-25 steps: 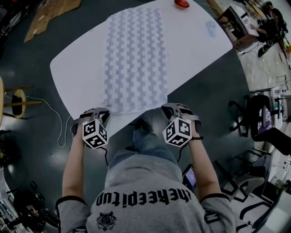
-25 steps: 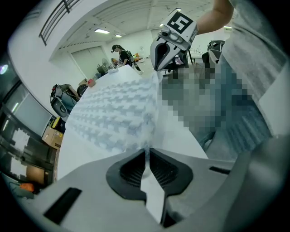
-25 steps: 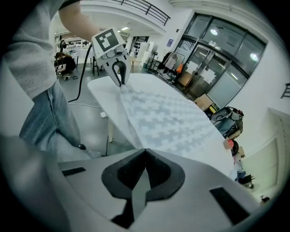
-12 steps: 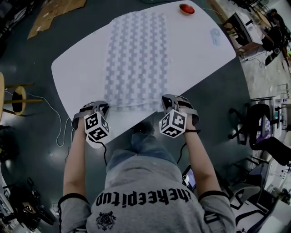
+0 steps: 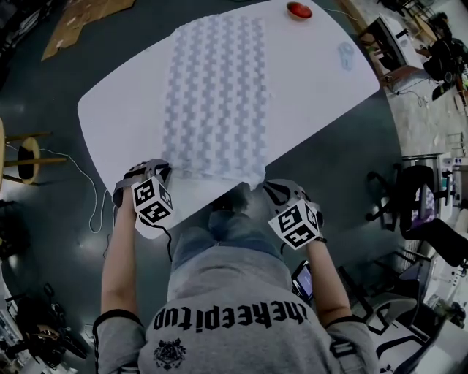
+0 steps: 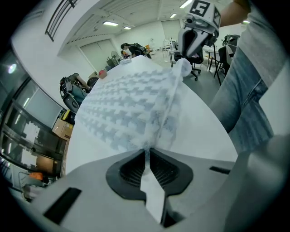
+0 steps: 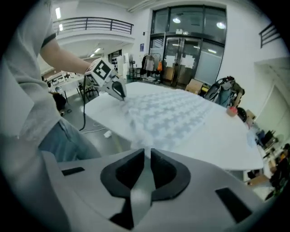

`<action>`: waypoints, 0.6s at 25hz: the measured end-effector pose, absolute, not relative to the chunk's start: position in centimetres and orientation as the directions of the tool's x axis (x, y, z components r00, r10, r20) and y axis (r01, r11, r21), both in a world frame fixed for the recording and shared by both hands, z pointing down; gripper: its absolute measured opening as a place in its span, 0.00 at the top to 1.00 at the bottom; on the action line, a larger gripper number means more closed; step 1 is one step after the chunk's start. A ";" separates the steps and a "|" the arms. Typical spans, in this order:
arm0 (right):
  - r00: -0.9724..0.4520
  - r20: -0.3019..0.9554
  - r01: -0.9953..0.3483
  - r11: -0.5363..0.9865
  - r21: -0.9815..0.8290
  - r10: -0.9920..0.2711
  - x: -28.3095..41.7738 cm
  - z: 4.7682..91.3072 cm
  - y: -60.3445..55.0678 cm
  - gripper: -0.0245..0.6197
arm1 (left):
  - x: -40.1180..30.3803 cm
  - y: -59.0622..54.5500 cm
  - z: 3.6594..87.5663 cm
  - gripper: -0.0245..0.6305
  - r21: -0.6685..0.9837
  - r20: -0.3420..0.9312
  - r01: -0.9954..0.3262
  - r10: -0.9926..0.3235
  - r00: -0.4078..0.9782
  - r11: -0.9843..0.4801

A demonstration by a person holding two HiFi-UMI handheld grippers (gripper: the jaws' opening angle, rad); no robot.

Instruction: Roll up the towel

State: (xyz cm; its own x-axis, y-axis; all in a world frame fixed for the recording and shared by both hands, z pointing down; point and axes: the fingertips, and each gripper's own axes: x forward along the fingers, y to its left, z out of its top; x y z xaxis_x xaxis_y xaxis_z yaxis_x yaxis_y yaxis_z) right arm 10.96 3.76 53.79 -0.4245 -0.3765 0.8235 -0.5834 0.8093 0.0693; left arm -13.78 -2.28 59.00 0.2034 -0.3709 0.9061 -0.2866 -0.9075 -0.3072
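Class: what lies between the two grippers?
The towel: its near edge runs from the left gripper to the right gripper, as the left gripper view shows.

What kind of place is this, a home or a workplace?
Probably a workplace, an open lab or workshop hall: office chairs beside the white table, tall glass doors under a railed balcony, cardboard on the floor.

The left gripper (image 6: 147,152) has its jaws pressed together on a corner of the towel (image 6: 127,104), which spreads ahead of it across the white table (image 6: 201,120). Ahead and to its right, the right gripper (image 6: 182,61) meets the towel's raised edge. A person's denim leg (image 6: 247,90) stands farther right.
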 end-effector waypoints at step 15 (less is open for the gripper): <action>-0.328 0.863 -0.639 0.763 0.097 -0.384 10.3 56.9 4.8 0.93 | -13.5 -0.9 58.6 0.91 -0.310 0.916 -0.232 -0.355 0.189 -0.922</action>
